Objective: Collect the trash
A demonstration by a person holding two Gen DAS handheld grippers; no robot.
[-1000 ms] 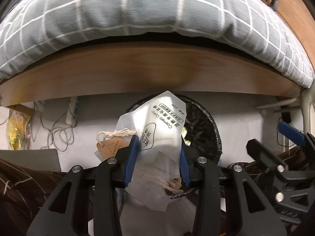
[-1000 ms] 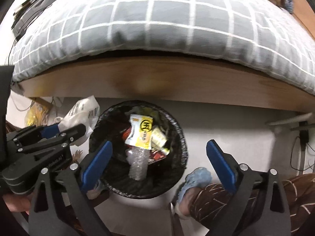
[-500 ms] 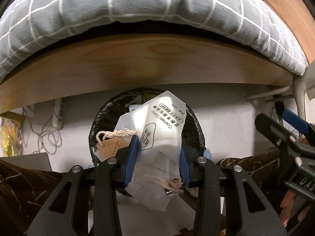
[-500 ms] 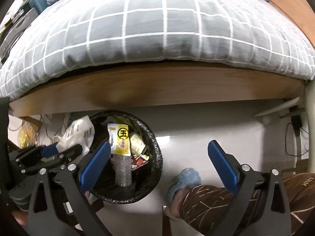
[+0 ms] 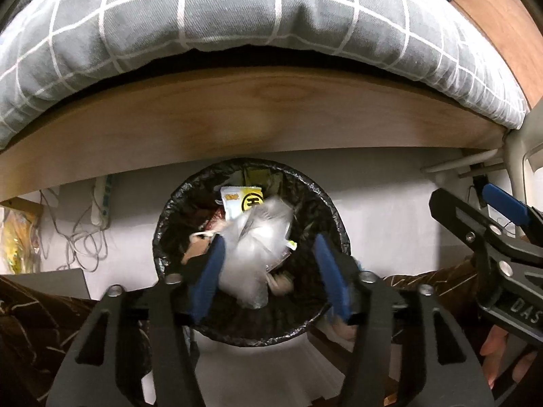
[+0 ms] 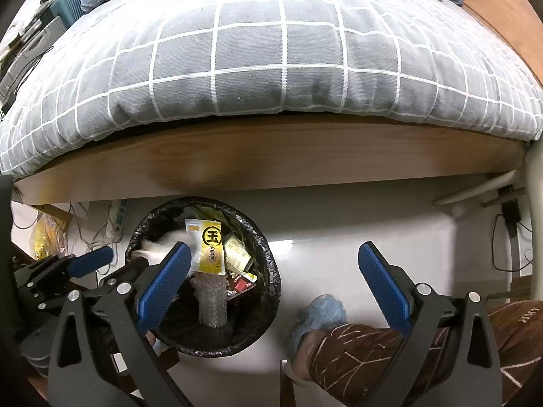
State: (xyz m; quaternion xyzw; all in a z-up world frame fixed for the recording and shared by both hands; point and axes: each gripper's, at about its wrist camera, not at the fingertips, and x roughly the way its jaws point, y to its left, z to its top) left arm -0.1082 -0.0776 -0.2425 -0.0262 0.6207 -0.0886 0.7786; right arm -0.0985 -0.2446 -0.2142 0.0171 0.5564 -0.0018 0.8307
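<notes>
A round bin lined with a black bag (image 5: 336, 224) stands on the white floor below the bed; it also shows in the right wrist view (image 6: 271, 254). My left gripper (image 5: 269, 271) is open right over the bin mouth. A clear plastic bag with a string tag (image 5: 254, 254) is blurred between the jaws, loose and dropping into the bin. A yellow snack wrapper (image 6: 210, 247) and a bubble-wrap roll (image 6: 212, 302) lie inside. My right gripper (image 6: 271, 285) is open and empty, to the right of the bin above the floor.
A wooden bed frame (image 6: 271, 156) with a grey checked duvet (image 6: 271, 61) overhangs behind the bin. A power strip and cables (image 5: 98, 210) lie at left. My leg and blue slipper (image 6: 319, 318) are right of the bin. A white bed leg (image 5: 519, 156) stands at right.
My left gripper has moved over the bin and opened, letting go of the clear plastic bag, which now falls into the bin. The right gripper has drifted right, still open.
</notes>
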